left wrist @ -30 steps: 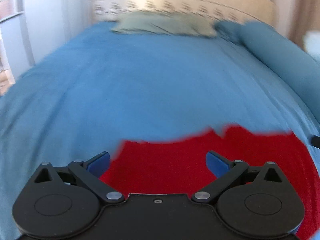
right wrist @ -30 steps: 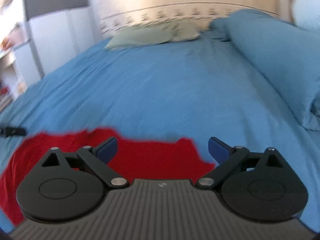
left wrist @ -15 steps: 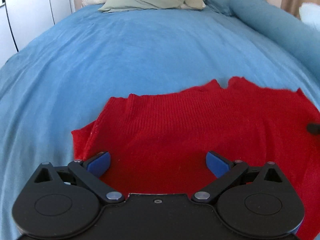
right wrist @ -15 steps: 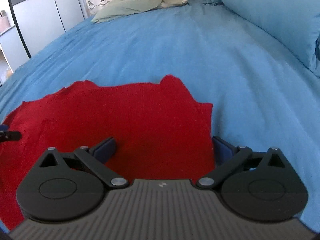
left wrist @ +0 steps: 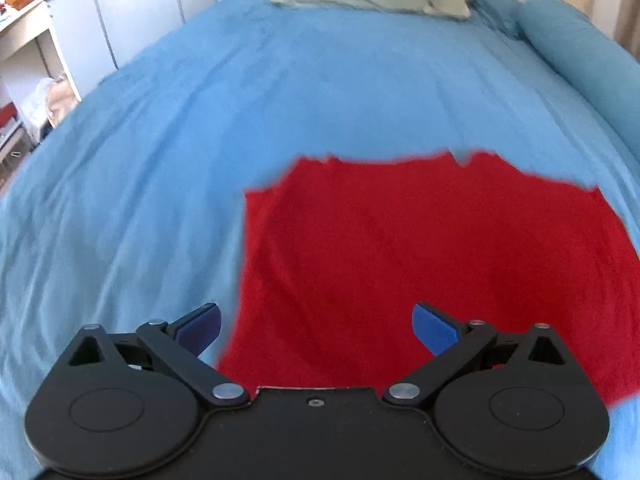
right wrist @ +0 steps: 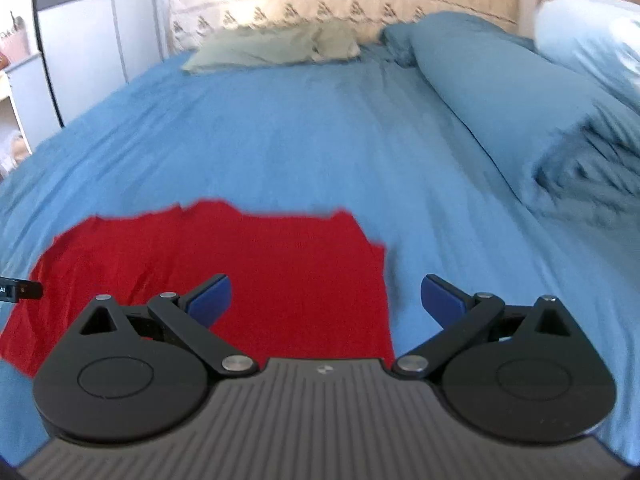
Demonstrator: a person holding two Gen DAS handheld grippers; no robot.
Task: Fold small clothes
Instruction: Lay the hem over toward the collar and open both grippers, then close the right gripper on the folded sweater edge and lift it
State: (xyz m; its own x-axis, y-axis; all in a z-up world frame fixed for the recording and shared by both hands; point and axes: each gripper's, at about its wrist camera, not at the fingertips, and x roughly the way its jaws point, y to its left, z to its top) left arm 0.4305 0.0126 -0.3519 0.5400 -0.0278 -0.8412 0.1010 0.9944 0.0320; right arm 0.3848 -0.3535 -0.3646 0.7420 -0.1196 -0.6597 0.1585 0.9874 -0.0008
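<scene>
A red knitted garment [left wrist: 420, 256] lies flat on the blue bedspread [left wrist: 280, 92]. My left gripper [left wrist: 316, 326] is open above the garment's left edge, its left finger over the blue cover and its right finger over red cloth. In the right wrist view the same red garment [right wrist: 248, 276] fills the lower left. My right gripper [right wrist: 326, 300] is open over the garment's right edge, with nothing held. A dark tip of the other gripper [right wrist: 20, 290] shows at the far left of that view.
A green-grey pillow [right wrist: 272, 48] lies at the head of the bed. A long blue bolster [right wrist: 500, 96] and bunched blue bedding [right wrist: 592, 176] run along the right side. White cupboards [left wrist: 132, 20] and shelves [left wrist: 24, 80] stand to the left of the bed.
Both grippers have swung apart toward the garment's side edges: the left now sits over its left edge, the right over its right edge. Both stay open.
</scene>
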